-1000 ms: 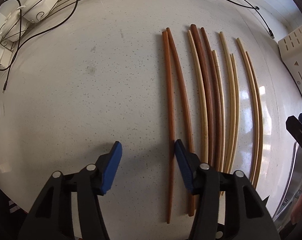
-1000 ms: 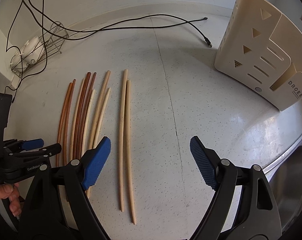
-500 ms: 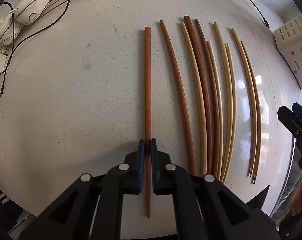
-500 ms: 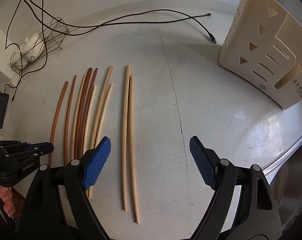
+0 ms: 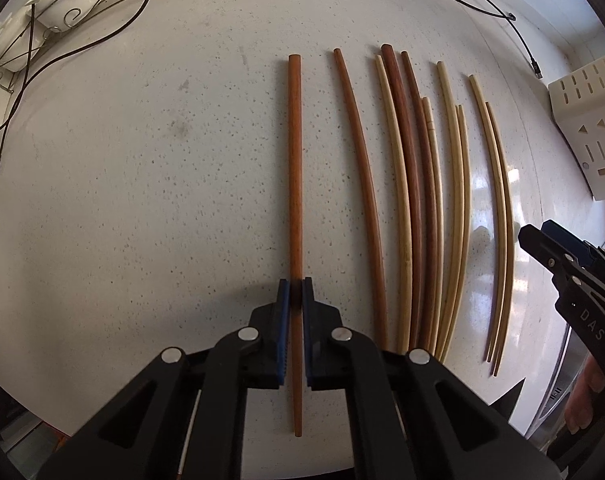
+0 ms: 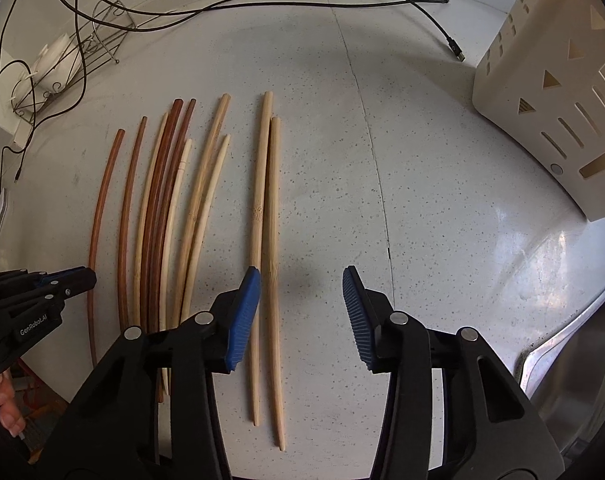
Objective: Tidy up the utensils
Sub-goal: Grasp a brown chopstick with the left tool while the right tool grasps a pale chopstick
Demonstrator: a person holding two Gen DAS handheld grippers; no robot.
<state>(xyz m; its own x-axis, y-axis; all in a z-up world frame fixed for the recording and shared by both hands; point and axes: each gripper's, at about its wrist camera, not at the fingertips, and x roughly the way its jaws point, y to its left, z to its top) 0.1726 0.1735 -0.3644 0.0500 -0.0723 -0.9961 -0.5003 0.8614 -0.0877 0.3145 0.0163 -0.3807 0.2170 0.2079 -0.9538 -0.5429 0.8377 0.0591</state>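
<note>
Several wooden chopsticks lie side by side on the speckled white counter (image 5: 142,200). My left gripper (image 5: 296,300) points straight down and is shut on the leftmost reddish-brown chopstick (image 5: 295,160), which sits apart from its mate (image 5: 362,168). In the right wrist view, my right gripper (image 6: 302,280) hovers over the pale bamboo pair. Its jaws are closing. The right bamboo stick (image 6: 272,220) lies between the pads untouched, and the left bamboo stick (image 6: 259,184) passes under the left pad (image 6: 246,312).
A cream slotted utensil holder (image 6: 550,100) stands at the far right, with a steel sink (image 6: 582,360) by the near right edge. A wire rack with white dishes (image 5: 42,8) and a black cable (image 6: 262,0) lie at the back. A hand (image 6: 6,412) shows at lower left.
My left gripper shut on the reddish-brown chopstick and drew it left, away from its mate. My right gripper sank toward the bamboo pair and its jaws narrowed.
</note>
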